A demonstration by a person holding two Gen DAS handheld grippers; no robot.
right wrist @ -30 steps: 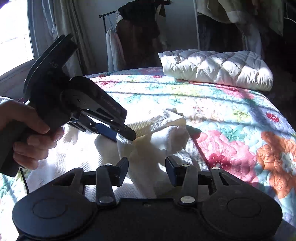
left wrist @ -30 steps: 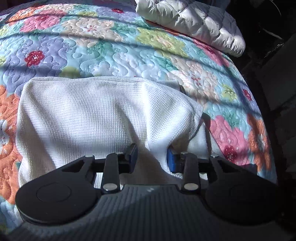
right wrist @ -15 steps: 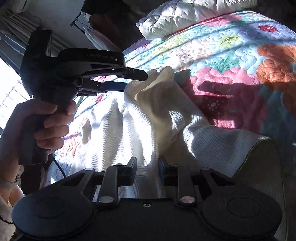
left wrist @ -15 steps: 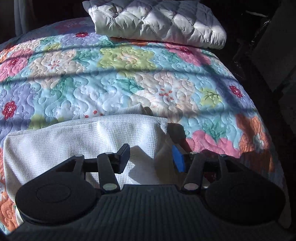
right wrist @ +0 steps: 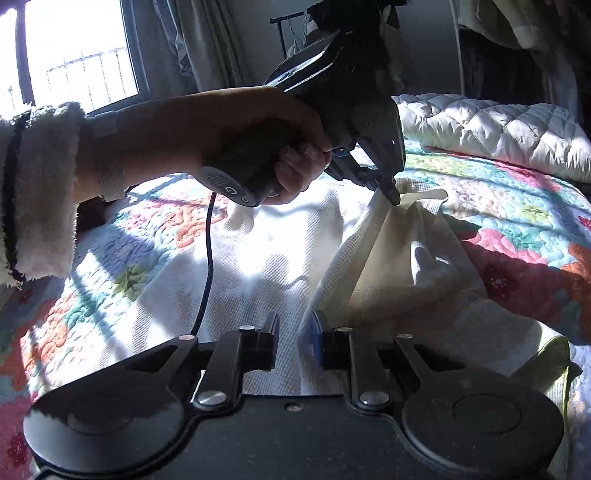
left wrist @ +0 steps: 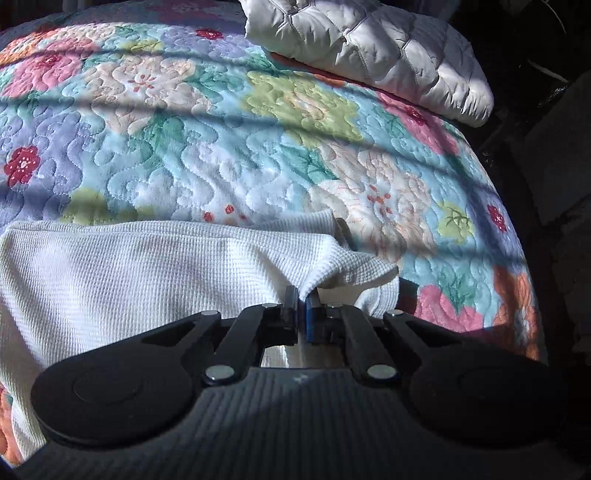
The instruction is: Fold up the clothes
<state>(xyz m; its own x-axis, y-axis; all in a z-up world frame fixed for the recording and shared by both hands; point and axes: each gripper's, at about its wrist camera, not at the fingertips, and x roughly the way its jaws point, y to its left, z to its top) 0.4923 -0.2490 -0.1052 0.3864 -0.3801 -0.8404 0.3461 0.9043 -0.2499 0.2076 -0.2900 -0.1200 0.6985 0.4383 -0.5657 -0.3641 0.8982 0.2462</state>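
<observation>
While the left claw [left wrist: 301, 308] is clamped tight on a pinched ridge of cloth, the right claw [right wrist: 295, 341] has its fingers partly apart with cloth running between them; can't tell whether it actually grips.

One garment: white waffle-knit top [left wrist: 147, 280], grid texture, soft and thick. It lies on the bed, on a quilted floral bedspread [left wrist: 258, 147] with stitched swirl relief in pink, teal, lilac and orange. In the left wrist view the garment's far edge is a straight fold running left-right across the frame; long axis looks left-right too. Its right end bunches into a raised point at the left claw.

In the right wrist view the left claw [right wrist: 393, 197] points down and right, lifting a cream-looking flap of the waffle-knit top [right wrist: 280, 266] off the bed so the fabric forms a taut ridge down toward the right claw. Left hand [right wrist: 266, 158] wraps the grip; fuzzy white sleeve cuff [right wrist: 44, 192]; one black cable [right wrist: 208, 258] hangs from the handle.

One puffy white diamond-quilted duvet [left wrist: 369, 51], folded, sits at the far end of the bed. One window [right wrist: 74, 55], one clothes rack [right wrist: 295, 26] behind.
</observation>
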